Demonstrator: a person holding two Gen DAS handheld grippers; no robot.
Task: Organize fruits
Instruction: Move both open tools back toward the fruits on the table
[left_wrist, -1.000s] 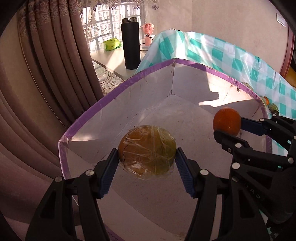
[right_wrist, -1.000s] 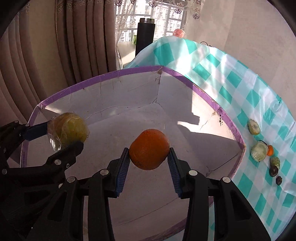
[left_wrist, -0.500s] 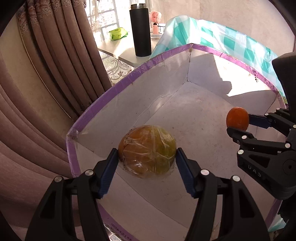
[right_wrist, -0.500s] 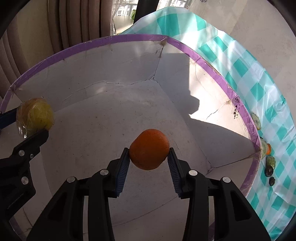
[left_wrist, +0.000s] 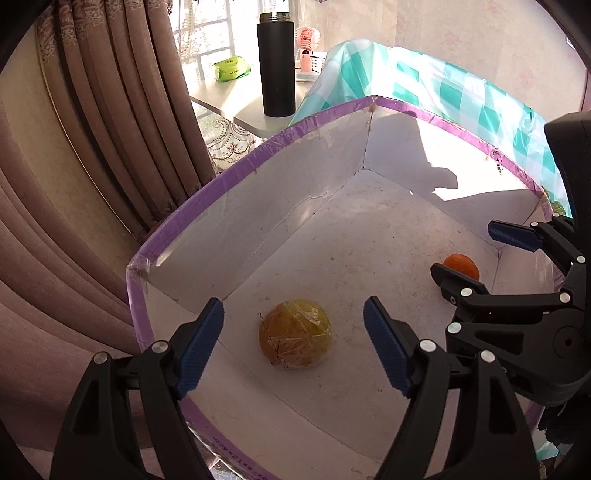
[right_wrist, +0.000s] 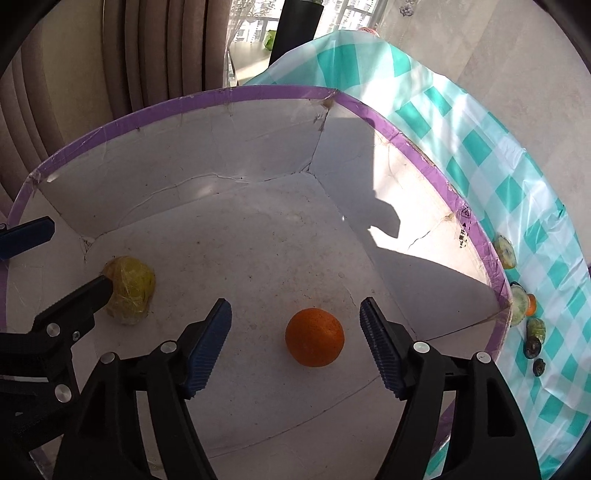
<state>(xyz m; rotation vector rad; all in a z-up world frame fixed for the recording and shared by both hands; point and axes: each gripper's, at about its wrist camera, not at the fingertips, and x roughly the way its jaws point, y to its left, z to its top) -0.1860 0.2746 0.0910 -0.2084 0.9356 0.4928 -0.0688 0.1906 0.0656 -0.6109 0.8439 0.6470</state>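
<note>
A plastic-wrapped yellow-green fruit (left_wrist: 294, 334) lies on the floor of a white cardboard box with a purple taped rim (left_wrist: 236, 173). My left gripper (left_wrist: 293, 347) is open above it, its jaws wide apart on either side. An orange (right_wrist: 314, 338) lies on the box floor to the right. My right gripper (right_wrist: 295, 343) is open above the orange and holds nothing. The wrapped fruit also shows in the right wrist view (right_wrist: 129, 290), and the orange in the left wrist view (left_wrist: 461, 266), partly behind the right gripper's finger.
The box rim (right_wrist: 424, 151) stands on a teal checked tablecloth (right_wrist: 517, 166). Several small fruit pieces (right_wrist: 521, 299) lie on the cloth right of the box. A black flask (left_wrist: 276, 64) stands on a side table behind. Brown curtains (left_wrist: 92, 147) hang at the left.
Both grippers have opened over the box. The wrapped fruit and the orange have dropped out of the jaws and now lie on the box floor.
</note>
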